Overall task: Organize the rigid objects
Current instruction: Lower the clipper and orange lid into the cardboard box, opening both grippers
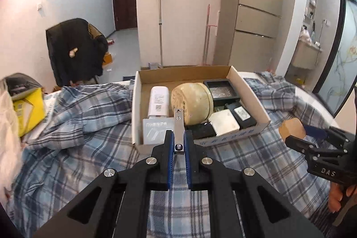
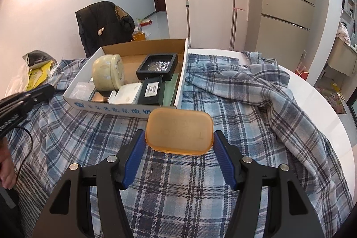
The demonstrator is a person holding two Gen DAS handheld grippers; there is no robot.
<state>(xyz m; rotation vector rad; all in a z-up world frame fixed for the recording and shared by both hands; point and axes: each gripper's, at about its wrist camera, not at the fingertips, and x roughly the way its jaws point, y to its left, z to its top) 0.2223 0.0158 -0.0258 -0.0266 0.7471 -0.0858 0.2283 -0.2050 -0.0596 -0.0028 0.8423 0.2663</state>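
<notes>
Holding one item in each gripper above the plaid-covered worktop.
Left gripper has its jaws nearly closed on a thin metal clip; right gripper clamps an amber plastic box, both just short of the cardboard tray near the worktop's far edge.

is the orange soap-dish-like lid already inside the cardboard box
No, the orange plastic lid is clamped between the right gripper pads, held above the plaid cloth on the near side of the cardboard box.
</notes>
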